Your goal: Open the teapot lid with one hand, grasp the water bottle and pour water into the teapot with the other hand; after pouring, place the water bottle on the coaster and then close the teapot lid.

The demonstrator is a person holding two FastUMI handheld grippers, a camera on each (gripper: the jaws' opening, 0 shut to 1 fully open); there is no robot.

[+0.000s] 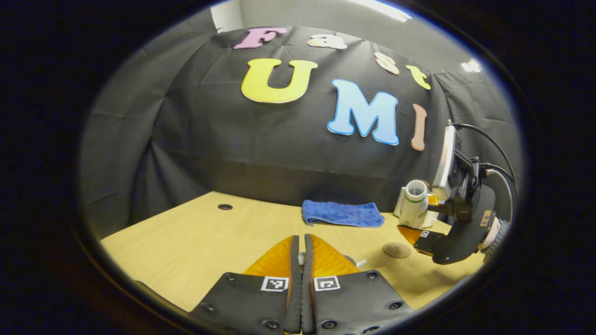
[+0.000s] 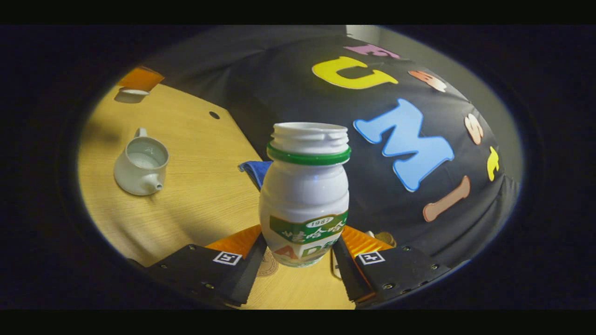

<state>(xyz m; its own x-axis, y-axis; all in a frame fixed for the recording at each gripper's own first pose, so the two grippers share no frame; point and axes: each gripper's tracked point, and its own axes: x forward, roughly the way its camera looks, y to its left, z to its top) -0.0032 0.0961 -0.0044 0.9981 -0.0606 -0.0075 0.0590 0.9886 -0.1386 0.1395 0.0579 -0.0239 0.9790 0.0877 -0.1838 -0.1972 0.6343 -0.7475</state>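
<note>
Right gripper (image 2: 298, 253): clamped on water bottle (image 2: 305, 195), upright.
Risk: uncapped bottle tips, missing coaster (image 1: 397, 250); left gripper (image 1: 301, 251) closed.

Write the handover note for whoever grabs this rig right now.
Left tongs: shut on the teapot lid, held clear of the pot.
Right tongs: shut on the water bottle, upright and uncapped.
Teapot: open on the table, apparently with water inside.
Coaster: on the table by the right tongs.
Done: lid off; pouring looks finished.
Left: set the bottle on the coaster, release, close the lid.
</note>
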